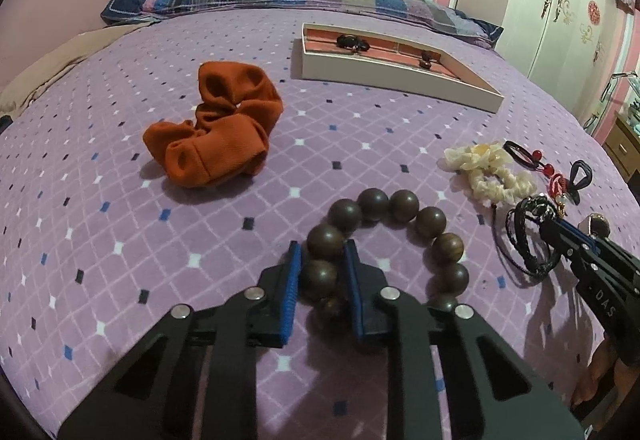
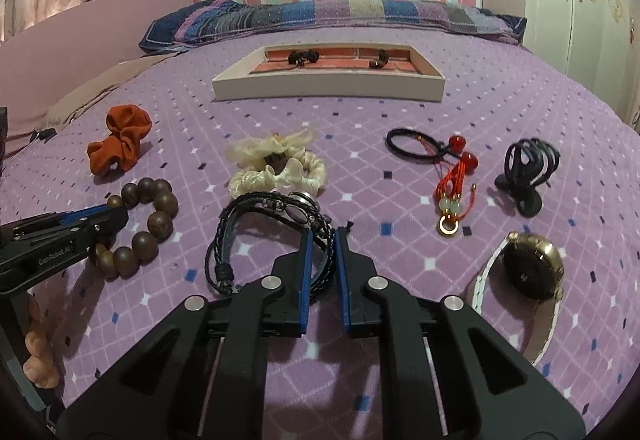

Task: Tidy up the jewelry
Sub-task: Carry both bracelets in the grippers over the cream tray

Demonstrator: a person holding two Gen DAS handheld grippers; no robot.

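A bracelet of large brown wooden beads (image 1: pixel 404 202) (image 2: pixel 160 222) lies on the purple bedspread. My left gripper (image 1: pixel 322 246) (image 2: pixel 116 212) is shut on it, its blue pads pressing two beads on the near-left side. To its right lies a black braided bracelet (image 2: pixel 240 216) (image 1: pixel 532 260) with metal charms. My right gripper (image 2: pixel 323 234) (image 1: pixel 540 218) is shut on that bracelet's strands at its right side. Farther back stands a white tray (image 2: pixel 320 88) (image 1: pixel 380 74) with a red lining; a few dark pieces lie in its compartments.
An orange scrunchie (image 1: pixel 216 128) (image 2: pixel 120 144), a cream scrunchie (image 2: pixel 276 168), a black hair tie with red beads (image 2: pixel 408 146), a red tassel charm (image 2: pixel 452 192), a black claw clip (image 2: pixel 528 168) and a white-strapped watch (image 2: pixel 532 268) lie around. Pillows line the far edge.
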